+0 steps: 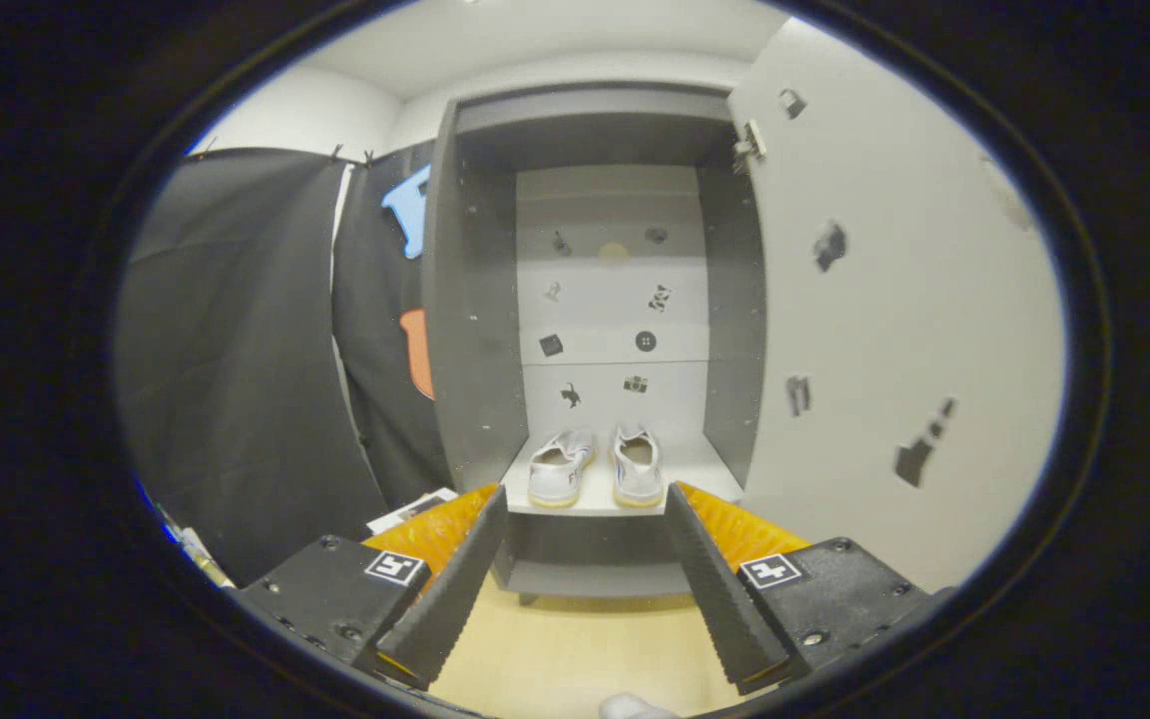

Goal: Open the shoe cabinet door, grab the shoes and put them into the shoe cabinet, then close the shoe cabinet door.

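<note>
Cabinet door swung wide | shoes at shelf front edge | claw released, holding nothing

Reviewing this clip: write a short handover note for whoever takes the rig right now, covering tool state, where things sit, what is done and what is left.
Tool: open, holding nothing, fingers spread, pointed at the shoe cabinet from a short way back.
Shoes: both white ones stand side by side on the cabinet's shelf, beyond the fingers.
Door: swung wide open on the right.
Done: door opened, shoes inside.
Left: close the door.
</note>
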`<act>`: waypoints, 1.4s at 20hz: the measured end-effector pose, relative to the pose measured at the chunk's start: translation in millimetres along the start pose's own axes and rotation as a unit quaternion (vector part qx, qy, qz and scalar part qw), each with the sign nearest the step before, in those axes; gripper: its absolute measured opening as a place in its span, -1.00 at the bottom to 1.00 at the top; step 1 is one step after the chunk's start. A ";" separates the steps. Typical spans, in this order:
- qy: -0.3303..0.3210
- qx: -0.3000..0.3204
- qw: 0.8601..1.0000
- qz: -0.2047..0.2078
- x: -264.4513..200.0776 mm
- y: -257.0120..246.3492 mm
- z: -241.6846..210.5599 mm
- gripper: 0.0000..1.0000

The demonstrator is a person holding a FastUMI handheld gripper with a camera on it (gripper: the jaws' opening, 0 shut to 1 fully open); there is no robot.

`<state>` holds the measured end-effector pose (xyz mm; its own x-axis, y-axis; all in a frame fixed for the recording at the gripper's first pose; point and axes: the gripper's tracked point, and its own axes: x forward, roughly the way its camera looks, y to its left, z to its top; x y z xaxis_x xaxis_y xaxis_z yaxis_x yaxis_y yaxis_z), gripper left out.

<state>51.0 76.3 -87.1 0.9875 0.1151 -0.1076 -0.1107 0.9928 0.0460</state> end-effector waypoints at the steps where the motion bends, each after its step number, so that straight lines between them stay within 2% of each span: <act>1: -0.009 0.001 1.000 -0.002 -24.1 -3.1 2.9 0.99; 8: -0.042 -0.006 0.999 -0.022 -164.8 -50.7 9.8 1.00; 11: -0.052 -0.008 0.997 -0.055 -204.9 -93.8 11.7 1.00; 15: -0.049 0.001 0.993 -0.109 -234.2 -167.3 12.1 1.00; 19: -0.040 0.021 0.988 -0.149 -239.5 -239.0 8.8 1.00; 22: -0.033 0.025 0.987 -0.152 -224.8 -281.9 6.0 1.00; 25: -0.026 0.031 0.991 -0.126 -191.1 -307.8 9.5 0.98; 28: -0.023 0.028 0.996 -0.079 -152.6 -317.9 17.4 0.98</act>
<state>-62.5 -257.5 -68.0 0.9964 -0.0454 -0.0720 0.0516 0.9949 0.0866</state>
